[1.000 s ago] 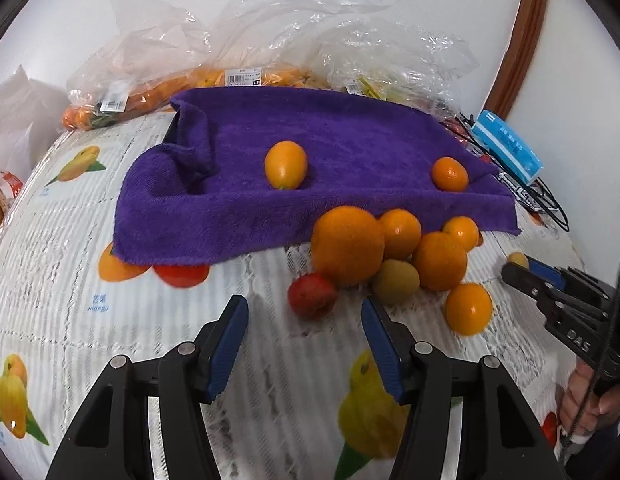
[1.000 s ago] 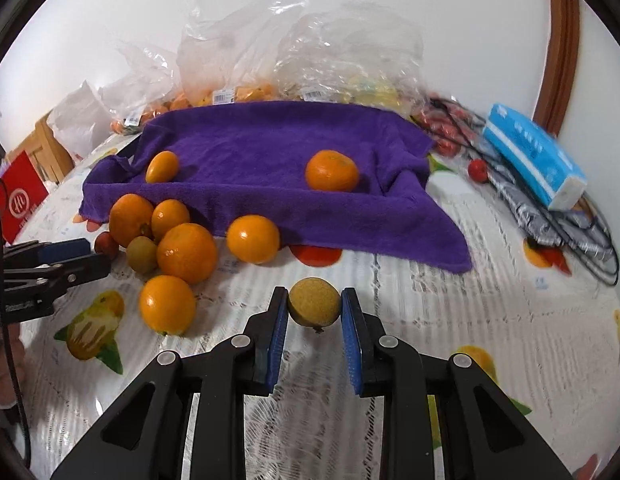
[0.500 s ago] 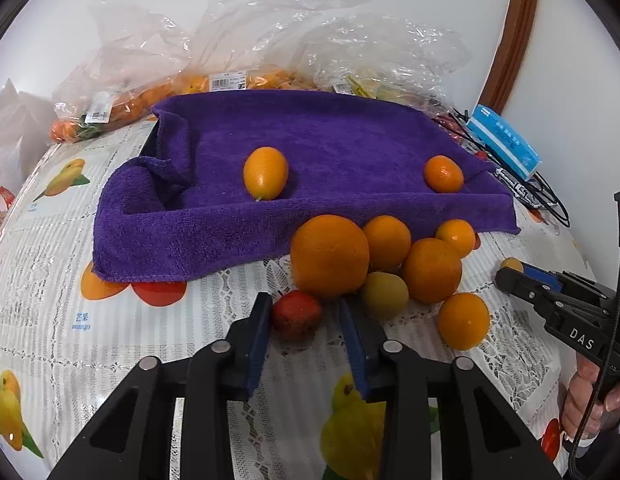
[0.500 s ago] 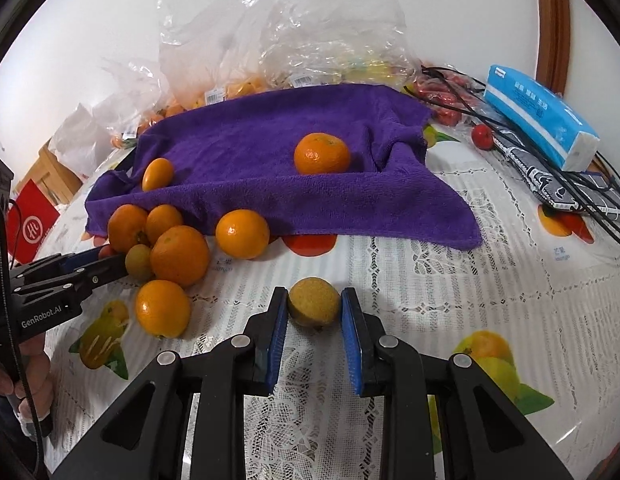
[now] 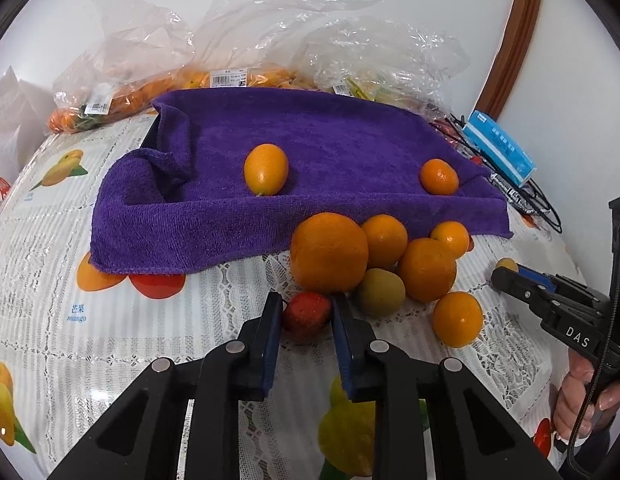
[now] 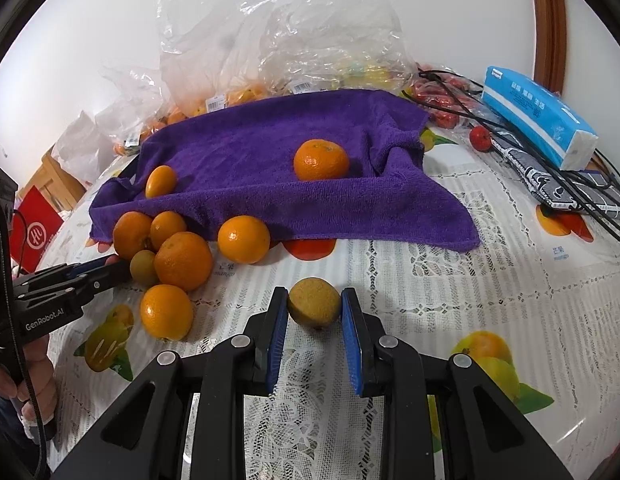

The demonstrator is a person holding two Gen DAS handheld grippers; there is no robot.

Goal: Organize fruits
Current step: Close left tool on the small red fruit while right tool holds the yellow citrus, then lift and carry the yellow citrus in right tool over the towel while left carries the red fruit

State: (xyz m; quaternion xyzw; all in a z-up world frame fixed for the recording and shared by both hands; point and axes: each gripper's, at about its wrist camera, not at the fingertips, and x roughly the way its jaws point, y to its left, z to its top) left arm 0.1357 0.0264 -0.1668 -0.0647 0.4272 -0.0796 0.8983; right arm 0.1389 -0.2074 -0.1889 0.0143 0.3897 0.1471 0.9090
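Two grippers are each clamping one fruit for sorting onto the purple terry towel in mid-frame: left gripper pinching the small red strawberry-like fruit, right gripper squeezing the round yellow-brown fruit.

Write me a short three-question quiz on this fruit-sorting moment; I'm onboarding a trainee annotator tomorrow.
1. True or false: the left gripper is closed on the small red strawberry-like fruit.
2. How many fruits lie on the purple terry towel?
A) one B) two C) four
3. Fill in: the right gripper holds a small round ______ fruit.

Key:
1. True: both blue pads touch the red fruit's sides.
2. B: the oval orange kumquat and the round orange mandarin.
3. Yellowish-brown; it sits clamped between the pads, apart from the pile of oranges.
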